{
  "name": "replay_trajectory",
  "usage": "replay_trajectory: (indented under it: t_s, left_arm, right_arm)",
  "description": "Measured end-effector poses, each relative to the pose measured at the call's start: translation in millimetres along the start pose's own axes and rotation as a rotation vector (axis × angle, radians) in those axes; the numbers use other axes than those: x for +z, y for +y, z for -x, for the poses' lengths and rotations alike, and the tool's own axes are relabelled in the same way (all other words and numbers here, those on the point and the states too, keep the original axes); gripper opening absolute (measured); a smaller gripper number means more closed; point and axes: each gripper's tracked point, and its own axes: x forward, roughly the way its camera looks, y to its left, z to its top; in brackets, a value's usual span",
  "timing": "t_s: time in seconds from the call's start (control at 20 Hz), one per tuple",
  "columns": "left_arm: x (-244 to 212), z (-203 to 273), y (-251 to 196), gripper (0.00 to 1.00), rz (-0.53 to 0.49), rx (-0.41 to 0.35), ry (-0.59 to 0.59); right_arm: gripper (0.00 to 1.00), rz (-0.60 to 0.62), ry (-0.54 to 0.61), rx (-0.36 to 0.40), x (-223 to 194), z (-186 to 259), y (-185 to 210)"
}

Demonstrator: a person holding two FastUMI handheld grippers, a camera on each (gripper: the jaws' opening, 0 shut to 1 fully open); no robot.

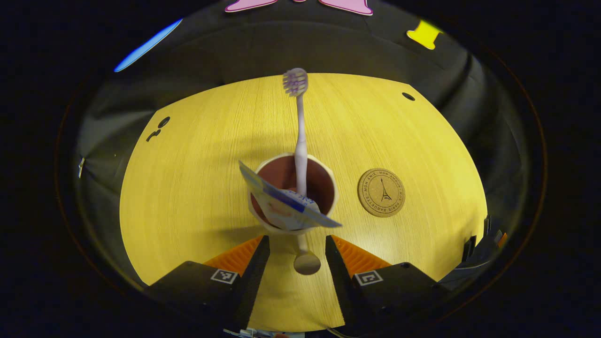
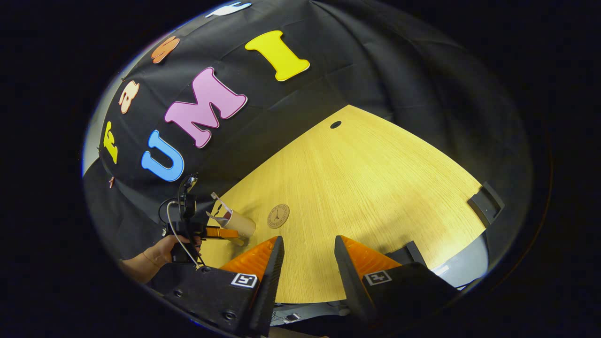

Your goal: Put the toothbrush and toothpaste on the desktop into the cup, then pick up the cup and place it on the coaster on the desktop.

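Left gripper view: the left gripper (image 1: 297,249) points at the cup (image 1: 295,191), jaws spread apart with bare counter (image 1: 197,178) showing between them. The cup sits just ahead of the fingertips; whether either finger touches its wall cannot be told, as the cup's base is hidden behind its own rim and the tube. Nothing is clamped. The toothbrush (image 1: 300,141) stands in the cup, bristle head up and away from the camera; its lower end appears as a rounded shape between the jaws, and how this relates to the cup is hard to make out. The toothpaste (image 1: 286,206) lies across the near rim, tilted, its ends overhanging both sides. The coaster (image 1: 381,192) lies flat on the counter just beside the cup, apart from it.

Right gripper view: the right gripper (image 2: 305,258) hangs over bare counter, jaws released and holding nothing. Farther off, a hand (image 2: 164,251) holds the left gripper beside the cup, which looks small and tilted.
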Motion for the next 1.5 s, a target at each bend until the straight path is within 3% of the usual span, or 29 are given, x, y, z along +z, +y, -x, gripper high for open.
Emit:
replay_trajectory:
  t_s: [0.2,0.3,0.4,0.5,0.95,1.15,1.5]
  left_arm:
    - [-1,-14,0,0.74,-0.004,0.02,0.039]
    - [-1,-19,4,0.68,0.002,0.043,0.052]
    - [-5,-23,3,0.57,0.027,0.031,0.067]
    - [-4,-24,4,0.37,0.05,0.028,0.061]
    - [-8,-14,3,0.31,0.087,-0.007,0.004]
    - [0,6,-9,0.31,0.034,-0.021,-0.048]
    - [12,13,-70,0.31,-0.086,-0.09,-0.052]
  right_arm:
    - [0.67,-0.012,0.001,-0.011,-1,0,-4]
    - [0.68,-0.021,0.0,-0.014,0,-1,-5]
    - [0.68,-0.021,-0.001,-0.013,-1,0,-5]
    - [0.68,-0.017,0.002,-0.013,-2,-1,-4]
    - [0.67,-0.017,0.007,-0.011,-1,1,-2]
    - [0.68,-0.016,0.006,-0.009,-1,1,-2]
    - [0.67,-0.025,-0.004,-0.012,0,7,-6]
